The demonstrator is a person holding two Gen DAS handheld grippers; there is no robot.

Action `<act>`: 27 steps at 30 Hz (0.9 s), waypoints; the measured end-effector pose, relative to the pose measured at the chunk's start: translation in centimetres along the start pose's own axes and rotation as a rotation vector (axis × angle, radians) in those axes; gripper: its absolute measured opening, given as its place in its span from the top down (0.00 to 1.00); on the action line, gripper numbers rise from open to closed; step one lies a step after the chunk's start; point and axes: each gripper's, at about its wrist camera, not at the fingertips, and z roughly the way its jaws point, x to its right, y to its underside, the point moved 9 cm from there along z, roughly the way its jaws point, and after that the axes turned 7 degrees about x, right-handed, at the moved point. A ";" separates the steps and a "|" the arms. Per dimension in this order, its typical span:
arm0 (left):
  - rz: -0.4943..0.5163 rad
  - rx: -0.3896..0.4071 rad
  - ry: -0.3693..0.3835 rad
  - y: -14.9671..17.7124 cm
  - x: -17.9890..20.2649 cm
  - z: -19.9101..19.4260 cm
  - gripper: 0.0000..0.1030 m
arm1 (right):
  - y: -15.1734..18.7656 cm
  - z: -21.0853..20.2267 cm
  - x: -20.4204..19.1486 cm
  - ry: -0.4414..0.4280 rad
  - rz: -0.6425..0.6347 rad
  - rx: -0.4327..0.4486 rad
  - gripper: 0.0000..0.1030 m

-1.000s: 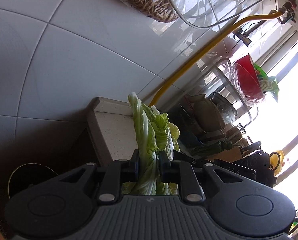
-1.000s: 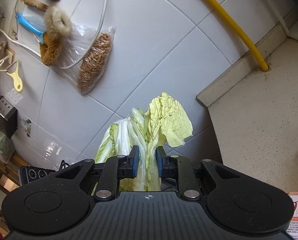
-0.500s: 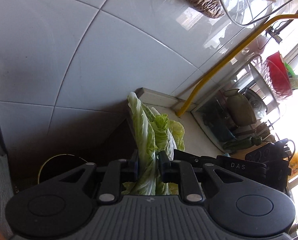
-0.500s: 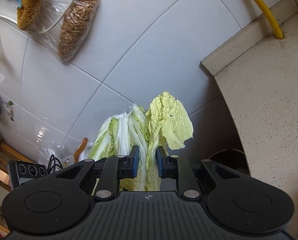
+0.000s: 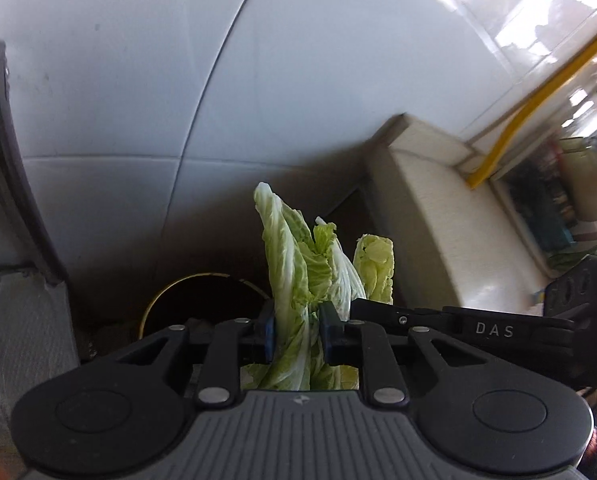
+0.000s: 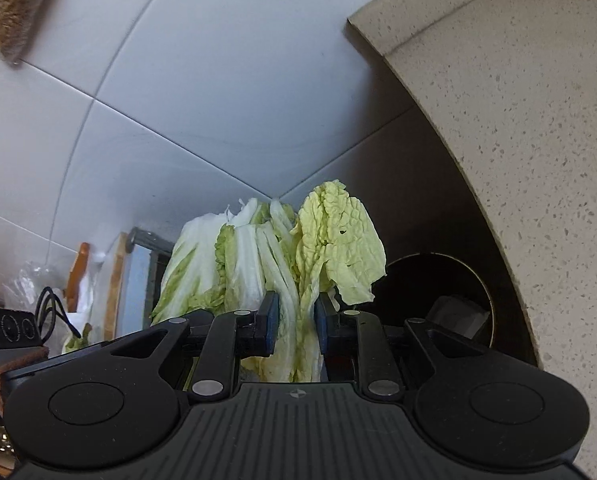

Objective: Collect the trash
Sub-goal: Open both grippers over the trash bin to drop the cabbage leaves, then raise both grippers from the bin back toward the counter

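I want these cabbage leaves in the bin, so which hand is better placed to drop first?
Probably the left. Its tongs hold leaves right beside the bin mouth. The right tongs have the bin further off to the side.

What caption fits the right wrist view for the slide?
Right tongs clamp cabbage leaves above a dark round bin beside the speckled counter.

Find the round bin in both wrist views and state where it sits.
In the left wrist view the bin sits low, left of the cabbage leaves. In the right wrist view it lies right of them, under the speckled counter.
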 end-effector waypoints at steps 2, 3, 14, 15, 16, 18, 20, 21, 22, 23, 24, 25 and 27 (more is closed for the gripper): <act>0.006 -0.037 -0.035 0.4 -0.7 1.6 0.77 | 0.4 1.7 0.7 0.026 0.013 -0.027 0.70; 0.011 -0.055 -0.052 0.5 -1.0 2.3 0.76 | 0.5 2.4 1.0 0.038 0.017 -0.035 0.69; 0.009 -0.101 -0.062 0.4 -1.0 4.0 0.58 | 2.1 6.5 4.0 0.170 0.045 -0.056 0.43; -0.004 -0.096 -0.054 0.3 -1.0 3.8 0.58 | 2.2 6.1 3.8 0.167 0.044 -0.053 0.43; -0.013 -0.089 -0.047 0.2 -1.0 3.7 0.58 | 2.2 5.7 3.6 0.166 0.043 -0.049 0.43; -0.024 -0.077 -0.037 0.0 -1.0 3.3 0.58 | 2.1 4.3 3.3 0.160 0.047 -0.029 0.42; -0.027 -0.082 -0.031 0.2 -0.7 3.0 0.58 | 1.7 2.4 3.1 0.152 0.052 0.002 0.38; -0.027 -0.079 -0.020 0.2 -0.4 2.7 0.58 | 1.6 1.1 2.9 0.146 0.055 0.020 0.35; -0.027 -0.073 -0.005 0.3 0.1 2.2 0.58 | 1.5 0.1 2.6 0.134 0.056 0.033 0.31; -0.028 -0.066 0.013 0.3 0.7 1.6 0.57 | 1.4 -0.8 2.3 0.124 0.054 0.044 0.31; -0.028 -0.055 0.033 0.3 1.3 0.9 0.57 | 1.4 -1.9 2.0 0.120 0.050 0.056 0.31; -0.029 -0.045 0.051 0.3 1.9 0.3 0.55 | 1.3 -2.8 1.7 0.114 0.049 0.070 0.31; -0.022 -0.027 0.072 0.3 3.1 -1.1 0.53 | 1.0 -4.7 1.3 0.093 0.055 0.096 0.31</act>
